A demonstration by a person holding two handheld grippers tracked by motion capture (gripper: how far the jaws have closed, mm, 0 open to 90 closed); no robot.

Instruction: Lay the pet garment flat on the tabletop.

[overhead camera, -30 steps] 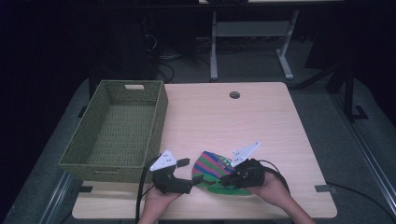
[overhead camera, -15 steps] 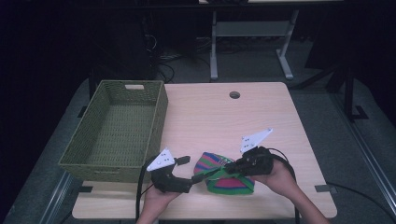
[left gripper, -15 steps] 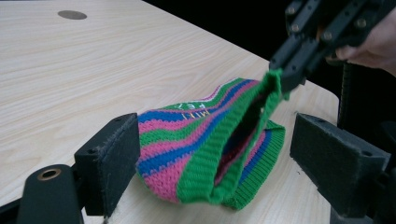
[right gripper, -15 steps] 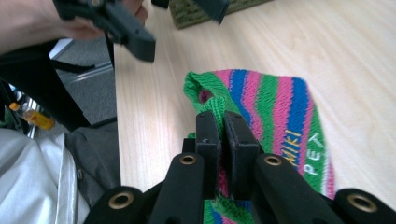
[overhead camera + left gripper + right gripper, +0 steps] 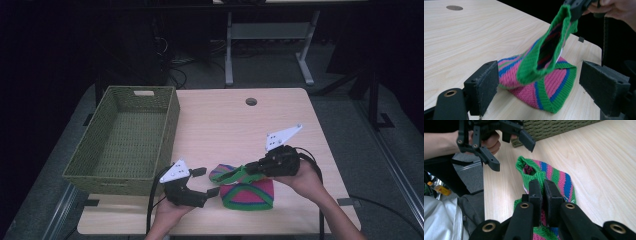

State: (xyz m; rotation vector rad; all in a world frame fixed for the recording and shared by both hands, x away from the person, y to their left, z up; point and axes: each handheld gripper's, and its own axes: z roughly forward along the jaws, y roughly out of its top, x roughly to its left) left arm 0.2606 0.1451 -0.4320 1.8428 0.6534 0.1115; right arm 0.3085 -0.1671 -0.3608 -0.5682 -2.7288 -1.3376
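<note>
- My right tool (image 5: 240, 175) is clamped on the green rim of the knit hat (image 5: 248, 194), lifting that edge off the tabletop (image 5: 225, 125) so the opening gapes.
- The rest of the hat lies on the tabletop near its front edge, between my two hands.
- In the right gripper view its jaws are pressed together with the hat's edge (image 5: 534, 173) pinched between them.
- My left tool (image 5: 207, 182) is open, just left of the hat; the left gripper view shows the hat (image 5: 544, 82) between its pads, neither touching.
- A basket (image 5: 90, 167) sits at the tabletop's left.
</note>
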